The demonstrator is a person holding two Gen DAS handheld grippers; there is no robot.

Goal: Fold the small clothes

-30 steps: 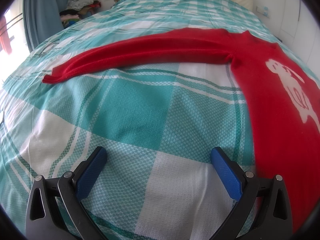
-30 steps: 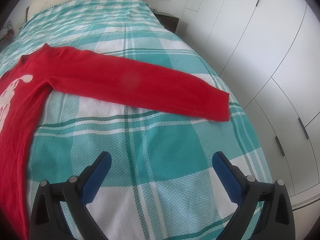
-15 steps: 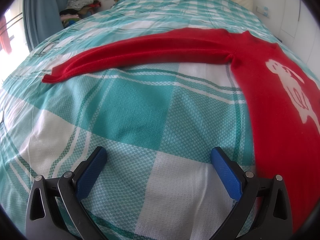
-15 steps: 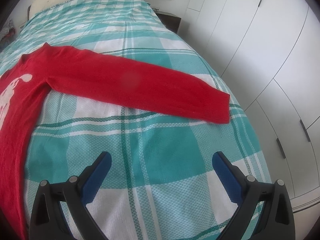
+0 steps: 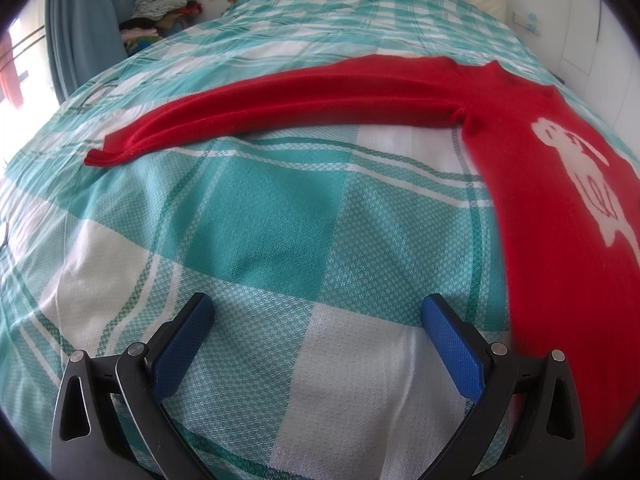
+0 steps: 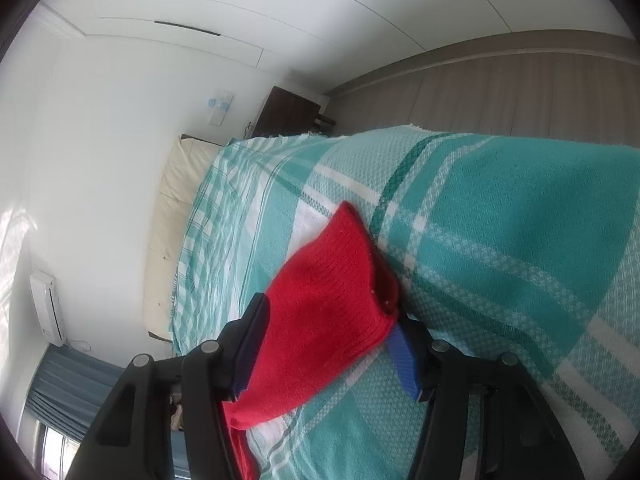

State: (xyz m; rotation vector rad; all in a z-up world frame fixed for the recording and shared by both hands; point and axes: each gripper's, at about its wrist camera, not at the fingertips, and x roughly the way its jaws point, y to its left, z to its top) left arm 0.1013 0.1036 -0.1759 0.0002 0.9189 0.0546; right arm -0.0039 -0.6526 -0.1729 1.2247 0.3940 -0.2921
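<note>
Red sweater (image 5: 532, 216) lying spread flat on the bed (image 5: 280, 216), over a teal and white checked cover, white animal motif showing on the chest, one sleeve (image 5: 288, 100) stretching away across the cover toward the curtain (image 5: 80, 28) side. Piled clothes (image 5: 160, 8) sitting in the far corner beside that curtain, a cream headboard at the bed's far end. Left gripper (image 5: 318, 332) hovering over bare cover just beside the sweater's body, blue fingers (image 5: 450, 344) standing wide apart, holding nothing. Right gripper (image 6: 328, 344) rolled over on its side, view tilted, white wardrobe doors (image 6: 280, 20) and a dark nightstand (image 6: 288, 116) showing beyond the bed edge. Fingers closing around the cuff end of the other sleeve (image 6: 328, 304), red knit filling the gap between them, one pad against the cloth, the other partly hidden under the cuff; firm pinch not yet clear.
</note>
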